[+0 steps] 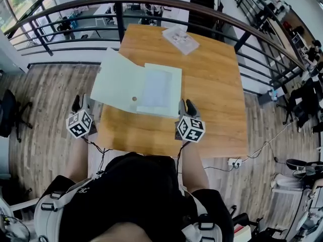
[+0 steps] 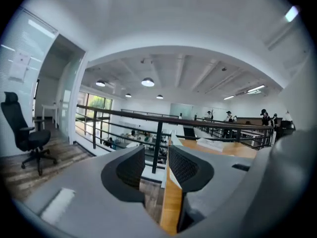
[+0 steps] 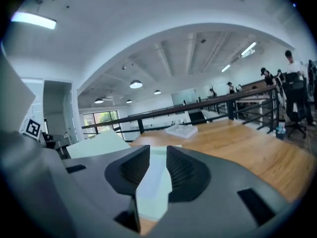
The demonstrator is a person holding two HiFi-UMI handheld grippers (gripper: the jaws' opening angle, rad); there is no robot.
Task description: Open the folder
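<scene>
The pale green folder (image 1: 139, 84) lies spread open on the wooden table (image 1: 217, 95). Its cover (image 1: 113, 79) is swung out to the left, past the table's left edge, and a white sheet (image 1: 155, 88) lies on the right half. My left gripper (image 1: 81, 104) hangs open off the table's left edge, beside the cover's near corner; the left gripper view shows nothing between its jaws (image 2: 156, 155). My right gripper (image 1: 186, 106) is open just off the folder's near right corner. In the right gripper view the folder (image 3: 153, 182) shows through the gap of that gripper (image 3: 157, 157), and the pads do not press on it.
A white packet (image 1: 180, 38) lies at the table's far end. A dark railing (image 1: 151, 4) curves behind the table, with a lower floor beyond it. A black office chair (image 2: 27, 133) stands far left. A power strip (image 1: 233, 161) and cables lie on the floor to the right.
</scene>
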